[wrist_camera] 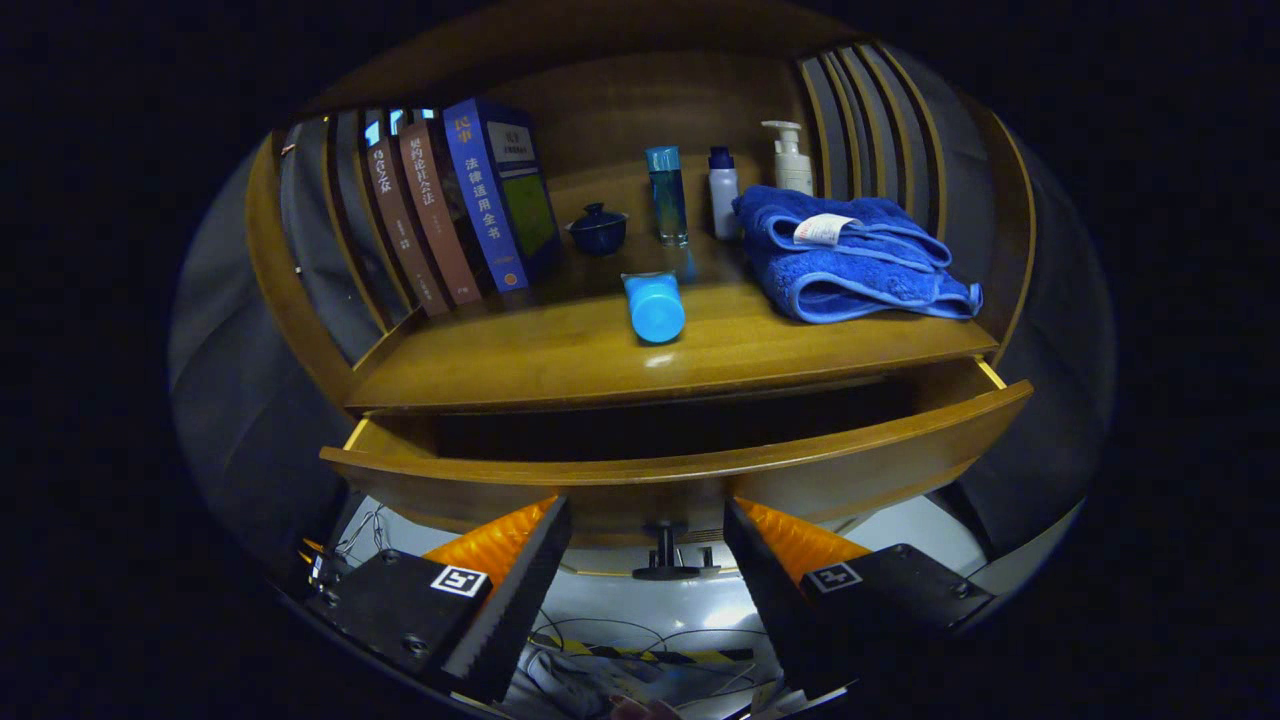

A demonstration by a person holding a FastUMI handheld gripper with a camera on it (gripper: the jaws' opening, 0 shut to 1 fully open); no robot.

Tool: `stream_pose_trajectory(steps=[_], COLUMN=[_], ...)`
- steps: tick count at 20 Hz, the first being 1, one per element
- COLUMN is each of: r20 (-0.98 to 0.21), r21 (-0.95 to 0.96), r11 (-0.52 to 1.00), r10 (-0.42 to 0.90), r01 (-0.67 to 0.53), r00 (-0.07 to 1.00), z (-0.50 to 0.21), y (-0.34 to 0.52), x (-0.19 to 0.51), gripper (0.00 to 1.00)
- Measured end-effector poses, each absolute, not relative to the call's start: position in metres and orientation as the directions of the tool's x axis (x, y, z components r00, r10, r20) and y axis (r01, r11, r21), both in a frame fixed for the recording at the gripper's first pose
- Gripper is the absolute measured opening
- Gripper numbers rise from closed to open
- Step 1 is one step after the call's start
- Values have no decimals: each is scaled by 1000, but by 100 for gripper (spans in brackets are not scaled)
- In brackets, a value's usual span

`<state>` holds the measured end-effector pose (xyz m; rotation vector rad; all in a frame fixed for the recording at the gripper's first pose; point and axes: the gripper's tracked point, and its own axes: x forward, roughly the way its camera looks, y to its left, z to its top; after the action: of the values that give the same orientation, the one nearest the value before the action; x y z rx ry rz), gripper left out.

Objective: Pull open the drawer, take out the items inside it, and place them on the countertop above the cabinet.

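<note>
Gripper view: tongs spread wide, holding nothing, either side of the small dark knob on the pulled-out wooden drawer. Beyond them, on the wooden bench, a blue capped tube lies cap-first toward the tongs. Folded blue towel to its right, leaning books to its left.

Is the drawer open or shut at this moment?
Open: the drawer front stands out from under the countertop, a dark gap behind it. The gripper is open, its fingers either side of the knob.
</note>
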<state>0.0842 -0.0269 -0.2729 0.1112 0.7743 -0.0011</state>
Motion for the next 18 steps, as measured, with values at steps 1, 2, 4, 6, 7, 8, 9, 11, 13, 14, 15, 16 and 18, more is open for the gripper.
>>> stream_pose_trajectory(steps=[1,2,4,6,7,8,9,11,13,14,15,16,18], r20=[-697,-695,-692,-689,-688,-687,-686,-684,-682,-679,-675,-670,-667], r21=[101,102,100,100,99,97,96,85,76,75,77,77,69], r11=[994,994,994,994,994,994,994,995,996,996,996,996,997], r10=[40,41,39,38,36,34,33,24,18,17,17,16,15], r01=[42,43,42,43,44,45,45,47,47,47,47,48,42], r00=[716,718,721,724,724,725,727,730,731,734,737,742,745], z=[-274,-274,-275,-276,-276,-276,-277,-282,-281,-282,-282,-283,-284], y=[-27,-27,-27,-27,-27,-27,-26,-26,-26,-27,-26,-26,-25], x=[89,95,102,108,110,112,114,118,117,117,117,117,114], gripper=[99,100,100,100,100,100,100,99,99,99,99,99,99])
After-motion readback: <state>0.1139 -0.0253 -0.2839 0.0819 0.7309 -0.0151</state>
